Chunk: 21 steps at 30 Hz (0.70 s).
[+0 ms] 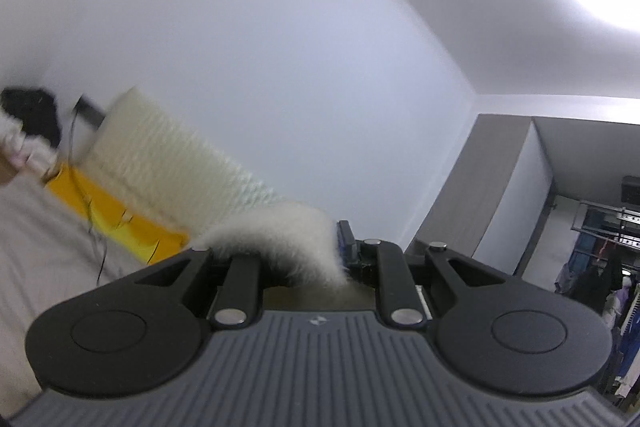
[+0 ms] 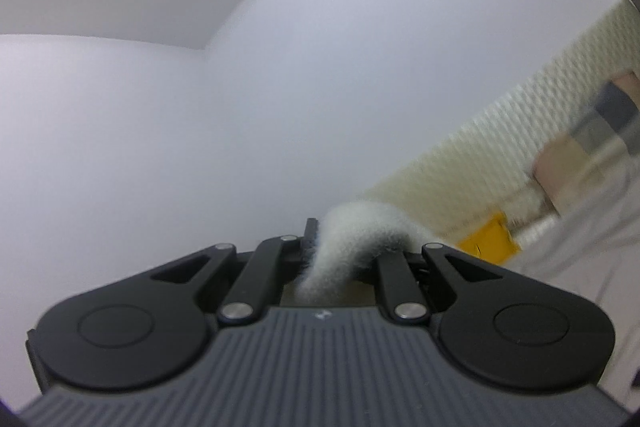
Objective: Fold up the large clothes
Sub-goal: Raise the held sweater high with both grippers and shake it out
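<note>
Both my claws hold the same white fleecy garment [image 1: 280, 243] up off the bed: in the left wrist view, the left gripper [image 1: 340, 251] is pinched nearly closed on a thick fold of the pile, which bulges over the linkage and drops back toward the camera; in the right wrist view, the right gripper [image 2: 320, 247] is clamped almost fully shut on another tuft of the same cloth [image 2: 352, 239]. Just past each claw the fabric runs off sideways, away toward the other hand, though neither view shows the span between them. Beyond the left claw lie a cream quilted headboard [image 1: 160, 155], a yellow pillow [image 1: 120, 215] and the grey bedsheet [image 1: 36, 227]; farther right, an open wardrobe [image 1: 600, 259]. Ahead of both claws is bare white wall. I judge this the lift-and-spread step, the garment raised by one edge so it hangs straight. Next, I think, I must keep both grips firm, hold the edge level and taut, then lower it flat onto the sheet before making the first fold.
</note>
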Each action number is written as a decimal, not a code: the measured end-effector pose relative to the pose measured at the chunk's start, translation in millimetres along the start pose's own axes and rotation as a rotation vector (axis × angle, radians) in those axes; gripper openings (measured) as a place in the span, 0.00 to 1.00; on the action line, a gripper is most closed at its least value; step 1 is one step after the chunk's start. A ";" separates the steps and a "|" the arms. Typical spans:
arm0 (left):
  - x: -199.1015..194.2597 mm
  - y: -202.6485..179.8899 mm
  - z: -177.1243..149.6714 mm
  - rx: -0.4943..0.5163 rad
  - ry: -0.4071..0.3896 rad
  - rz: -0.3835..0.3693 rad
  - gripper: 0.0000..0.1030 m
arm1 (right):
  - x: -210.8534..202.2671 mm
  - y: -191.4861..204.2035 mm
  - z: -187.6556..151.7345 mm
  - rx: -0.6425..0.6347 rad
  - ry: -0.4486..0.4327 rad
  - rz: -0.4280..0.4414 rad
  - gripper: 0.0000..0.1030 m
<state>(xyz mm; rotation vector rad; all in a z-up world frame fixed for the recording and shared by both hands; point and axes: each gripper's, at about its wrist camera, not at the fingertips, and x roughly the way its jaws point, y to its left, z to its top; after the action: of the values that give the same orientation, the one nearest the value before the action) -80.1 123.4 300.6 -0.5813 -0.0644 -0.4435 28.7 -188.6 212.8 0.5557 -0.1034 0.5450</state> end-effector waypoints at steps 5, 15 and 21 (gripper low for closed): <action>16.6 -45.4 60.7 0.071 -0.036 -0.039 0.20 | 11.9 21.7 51.8 -0.026 -0.056 0.032 0.12; 126.9 -34.9 92.0 0.103 0.061 0.006 0.21 | 74.7 -1.8 98.2 -0.077 -0.046 -0.072 0.12; 242.4 72.3 18.1 0.054 0.203 0.102 0.21 | 165.5 -114.8 44.9 -0.038 0.117 -0.245 0.12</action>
<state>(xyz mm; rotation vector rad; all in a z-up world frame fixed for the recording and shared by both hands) 170.8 93.3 322.5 -0.4820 0.1466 -0.3982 231.8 -217.3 235.7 0.4905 0.0650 0.3355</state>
